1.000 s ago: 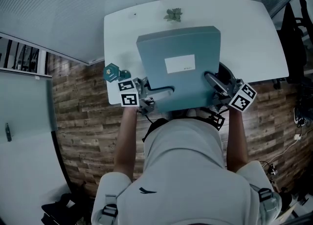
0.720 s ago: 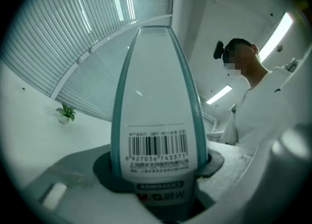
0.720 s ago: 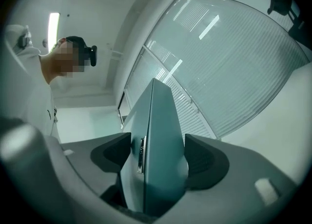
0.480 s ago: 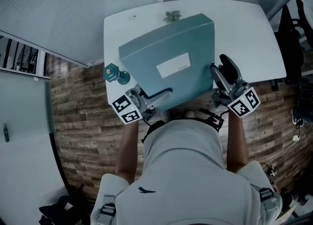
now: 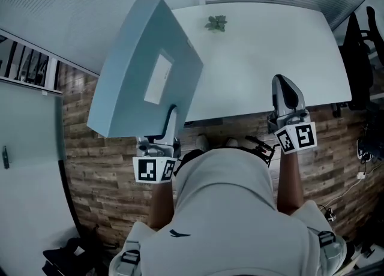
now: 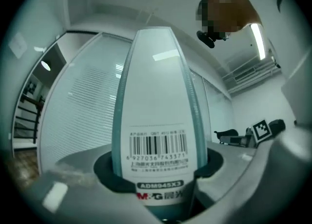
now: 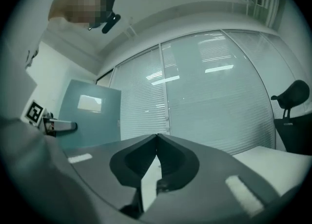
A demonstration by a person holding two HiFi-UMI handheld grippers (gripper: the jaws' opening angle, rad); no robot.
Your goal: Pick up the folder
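The folder (image 5: 144, 71) is a thick blue-grey box file with a white label. It is off the table, standing on edge up at the left. My left gripper (image 5: 164, 126) is shut on its lower end. In the left gripper view the barcoded spine (image 6: 157, 121) fills the space between the jaws of the left gripper (image 6: 156, 172). My right gripper (image 5: 284, 92) is shut and holds nothing, over the table's front edge. In the right gripper view the jaws of the right gripper (image 7: 157, 142) meet, and the folder (image 7: 90, 116) shows at the left.
The white table (image 5: 270, 47) carries a small green plant (image 5: 215, 23) near its far edge. A dark office chair (image 5: 360, 35) stands at the right. Glass walls with blinds run behind the table, and wooden floor lies below it.
The folder left the table and swung up and to the left in my left gripper, turning onto its edge. My right gripper let go of it and shut.
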